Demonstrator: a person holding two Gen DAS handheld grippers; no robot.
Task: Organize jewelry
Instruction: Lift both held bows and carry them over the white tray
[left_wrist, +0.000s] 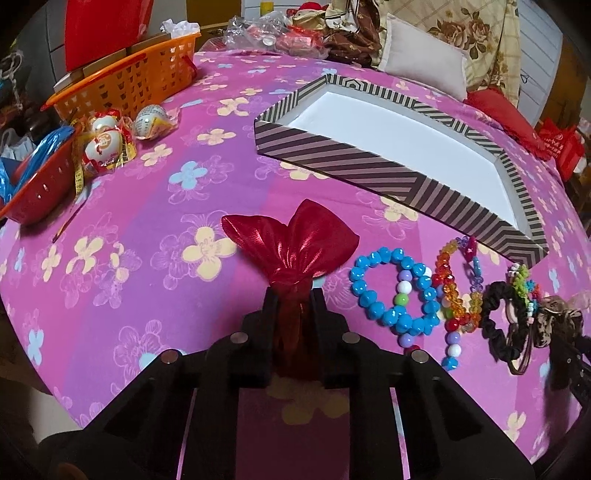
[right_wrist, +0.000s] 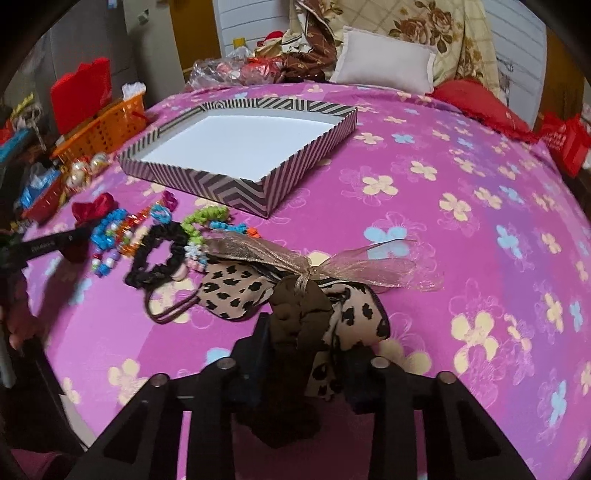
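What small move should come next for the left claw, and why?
Probably carry the red bow toward the striped box and release it inside. The left claw is already shut on the bow's knot, and the box's white floor looks bare.

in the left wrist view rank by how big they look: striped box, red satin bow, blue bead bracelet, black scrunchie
1. striped box, clearly the largest.
2. red satin bow, held in the left gripper, so nearness to the camera inflates it.
3. blue bead bracelet and black scrunchie look about alike; I won't rank them.
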